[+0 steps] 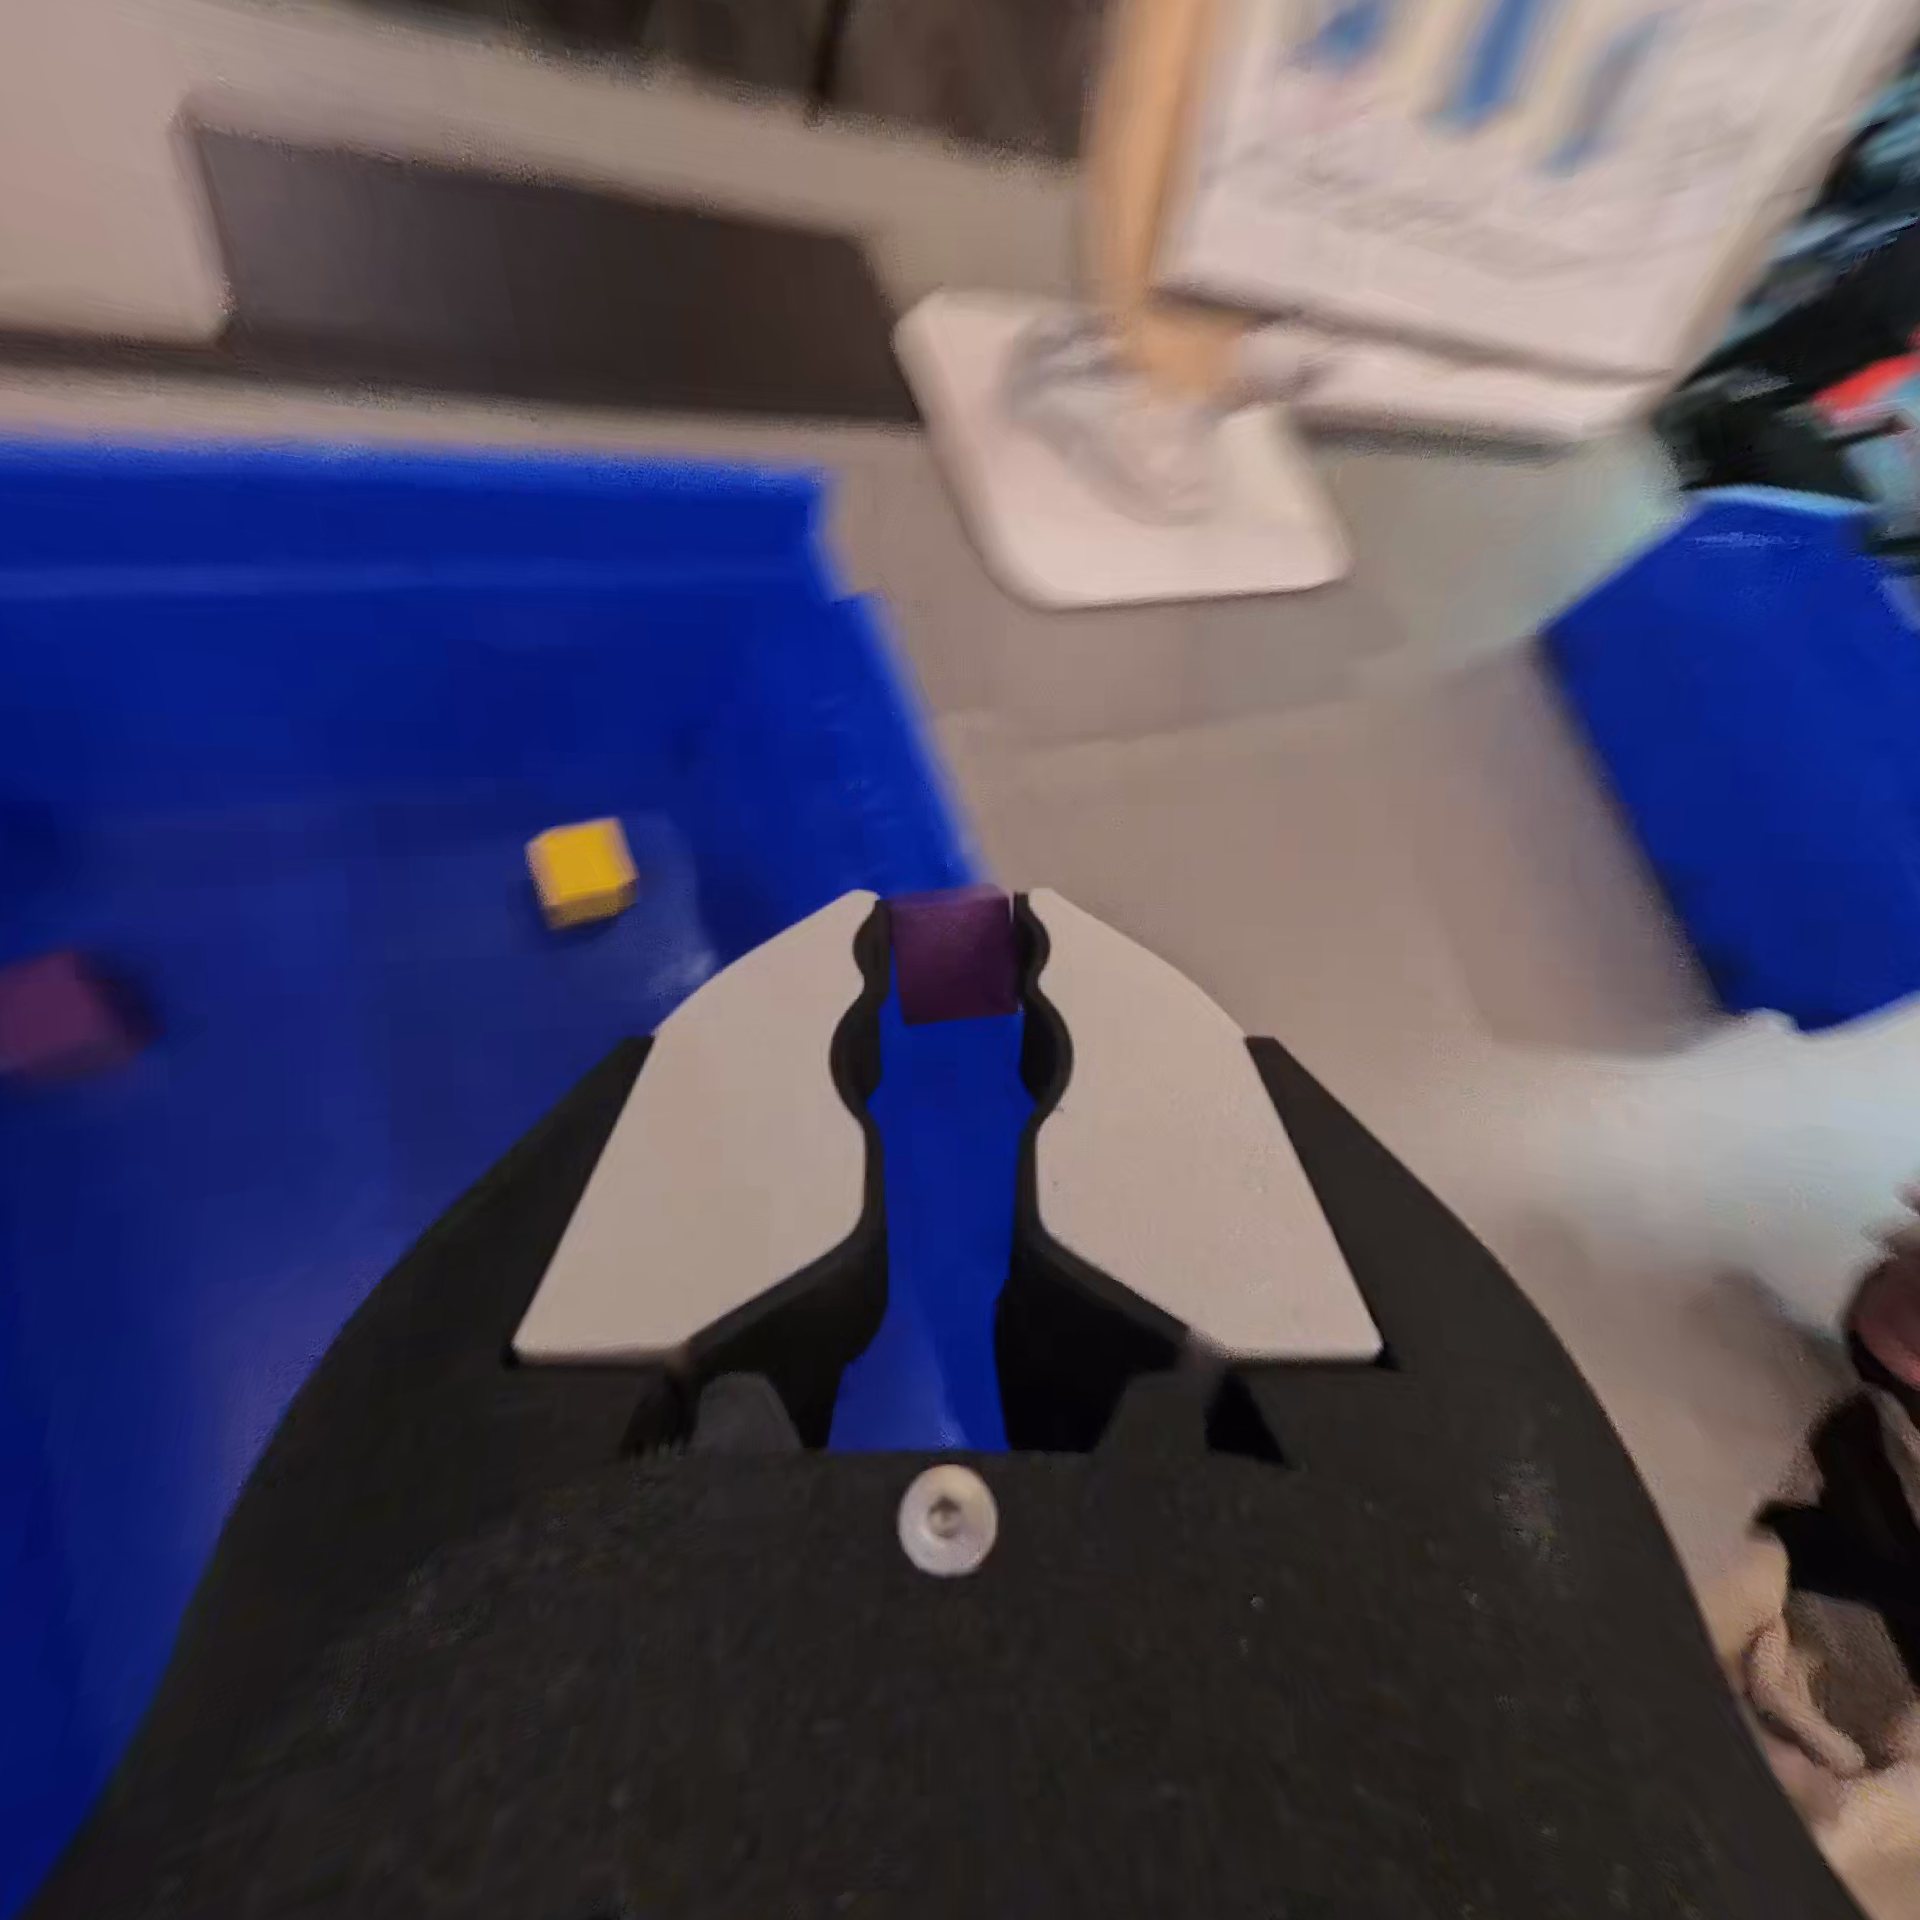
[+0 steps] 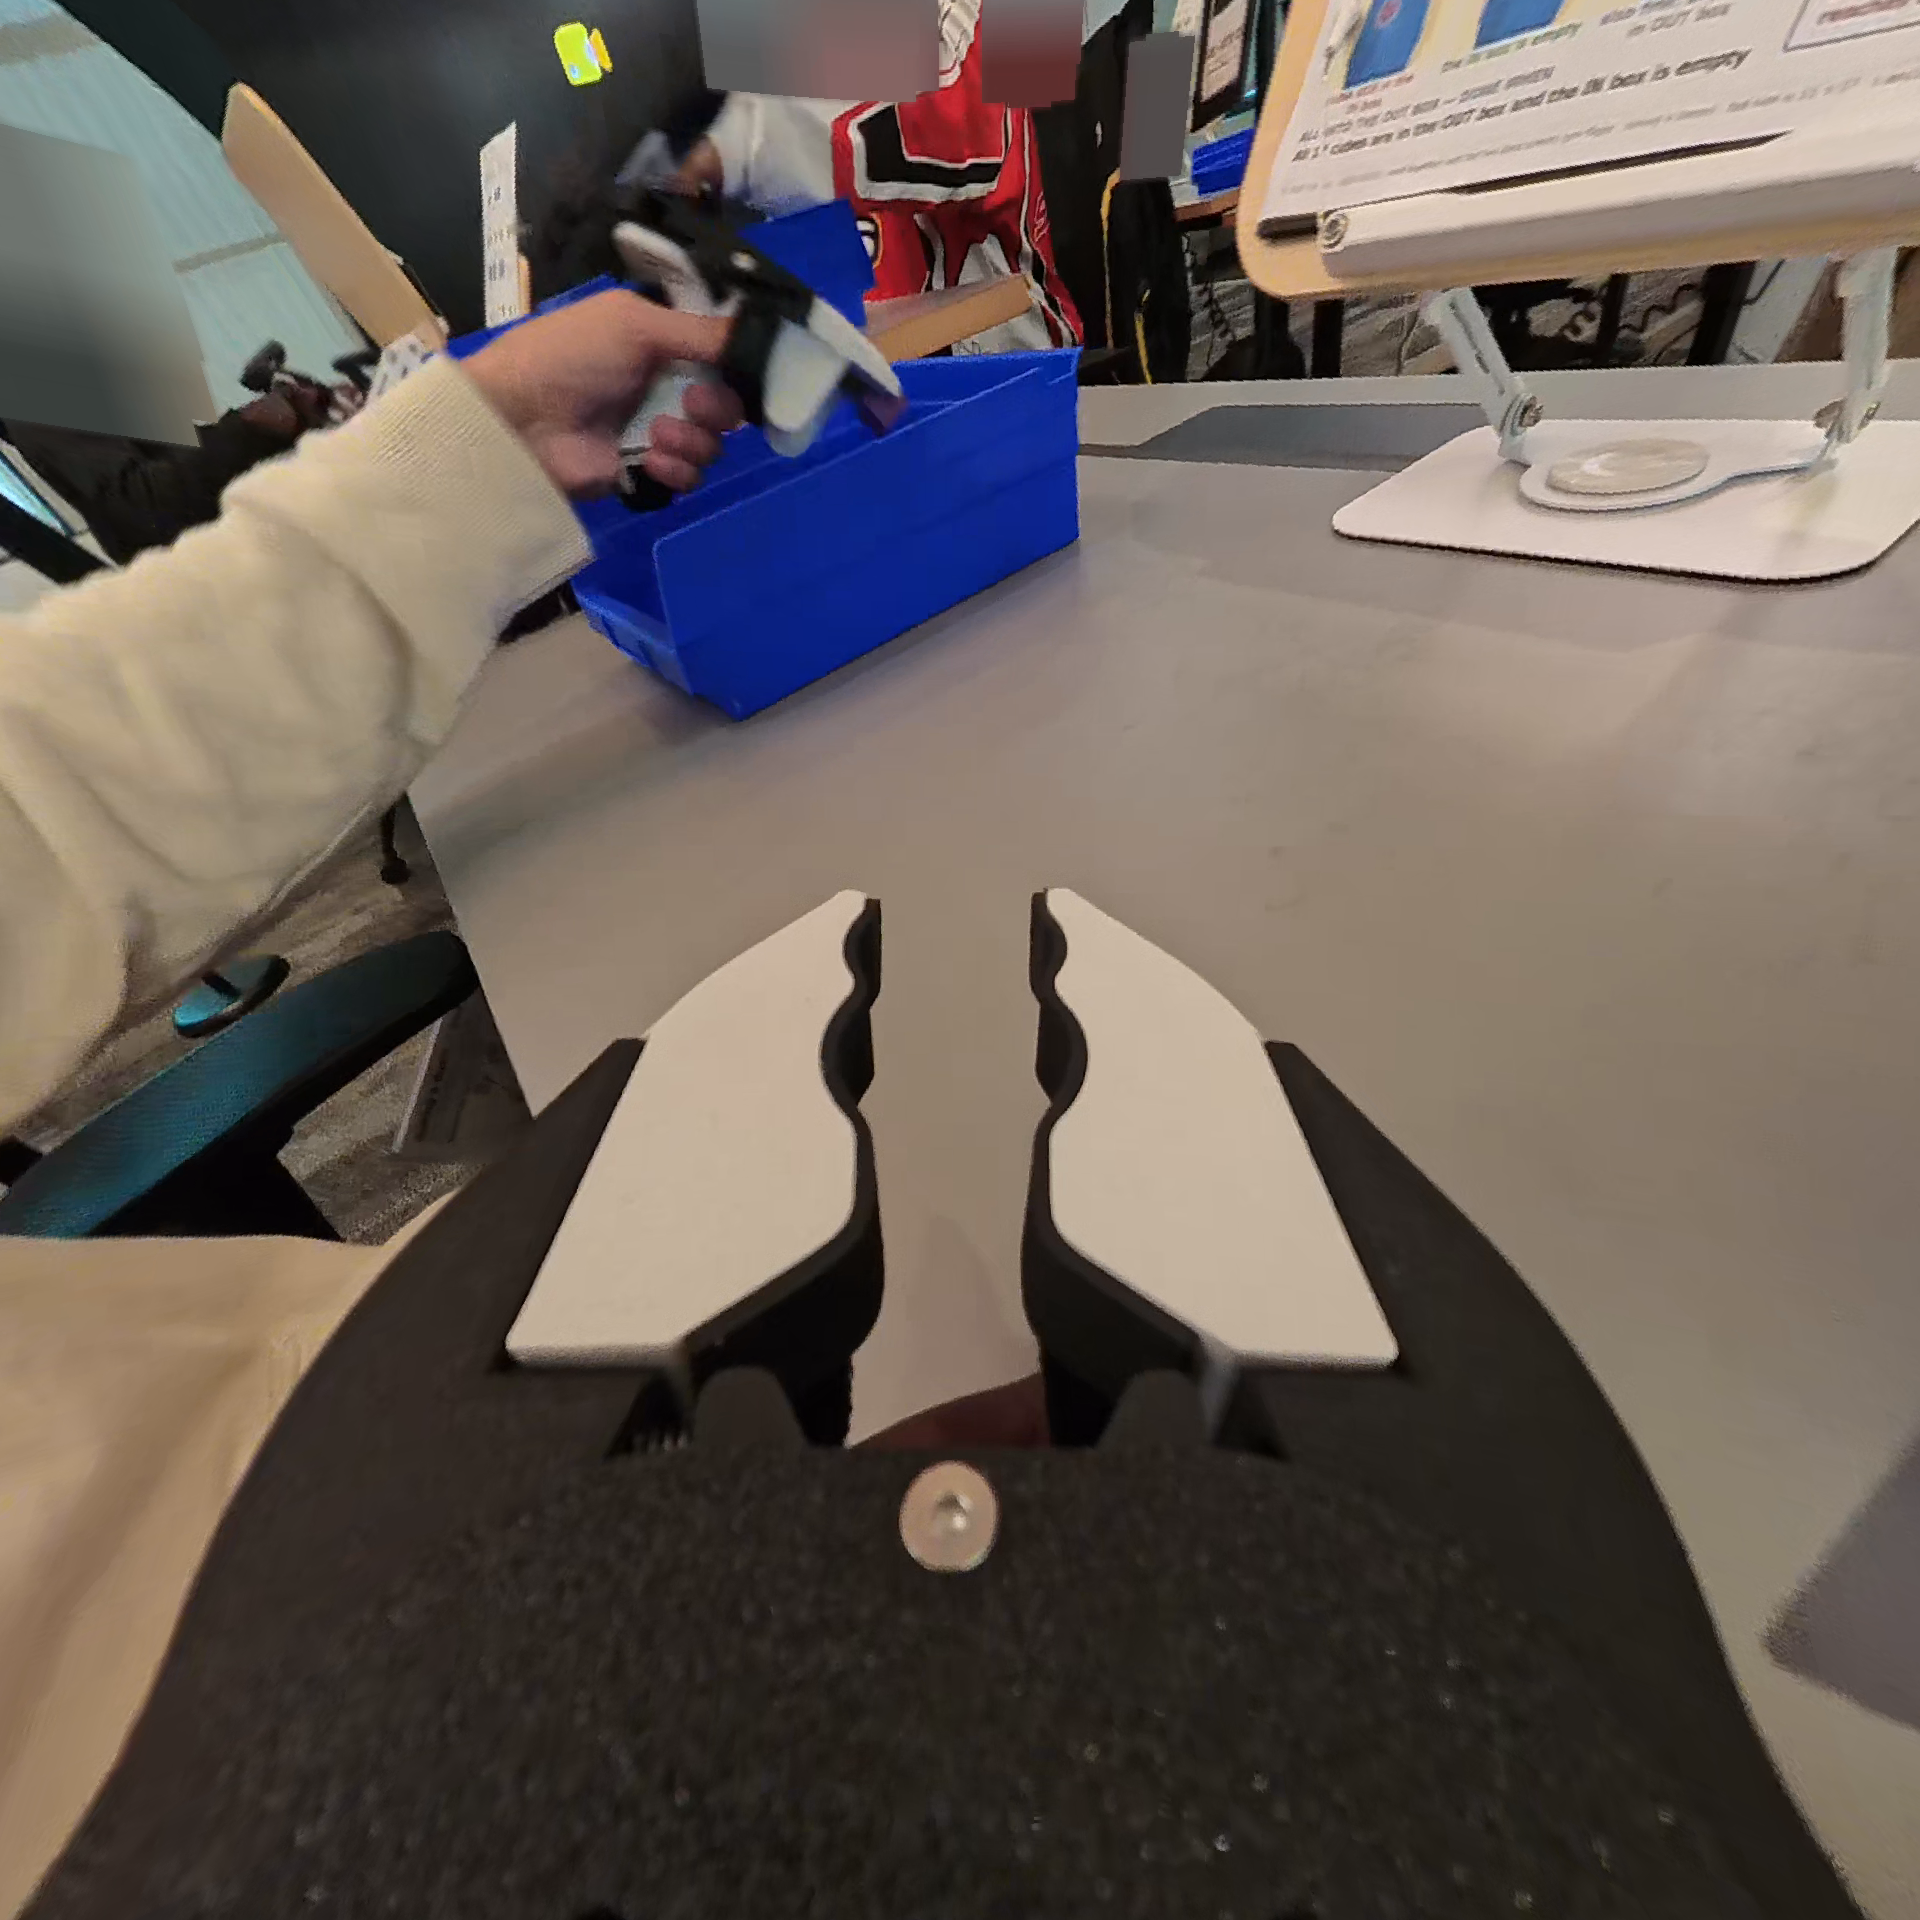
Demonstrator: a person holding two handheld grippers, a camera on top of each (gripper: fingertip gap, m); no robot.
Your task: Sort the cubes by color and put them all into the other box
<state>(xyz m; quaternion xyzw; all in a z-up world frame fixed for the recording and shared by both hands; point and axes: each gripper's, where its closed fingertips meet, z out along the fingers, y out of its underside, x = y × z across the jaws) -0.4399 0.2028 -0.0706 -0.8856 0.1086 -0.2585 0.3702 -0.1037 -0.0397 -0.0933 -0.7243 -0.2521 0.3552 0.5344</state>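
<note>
My left gripper point(image 1: 951, 956) is shut on a purple cube point(image 1: 951, 961) held at its fingertips, above the right rim of a blue box point(image 1: 416, 644). Inside that box lie a yellow cube point(image 1: 582, 871) and another purple cube point(image 1: 57, 1013) at the far left. A second blue box point(image 1: 1756, 769) stands to the right. The left wrist view is blurred. In the right wrist view my right gripper point(image 2: 954, 925) is open and empty over the grey table point(image 2: 1351, 831). The left gripper point(image 2: 831, 405) shows there too, hand-held above the blue box point(image 2: 862, 551).
A white stand base point(image 1: 1132, 488) with a wooden board carrying a printed sheet stands at the back; it also shows in the right wrist view point(image 2: 1621, 509). A cream sleeve point(image 2: 208, 665) reaches across the left. A dark chair point(image 2: 208, 1101) sits past the table's left edge. People stand behind. The left gripper's tips are roughly 40 cm from the right gripper's.
</note>
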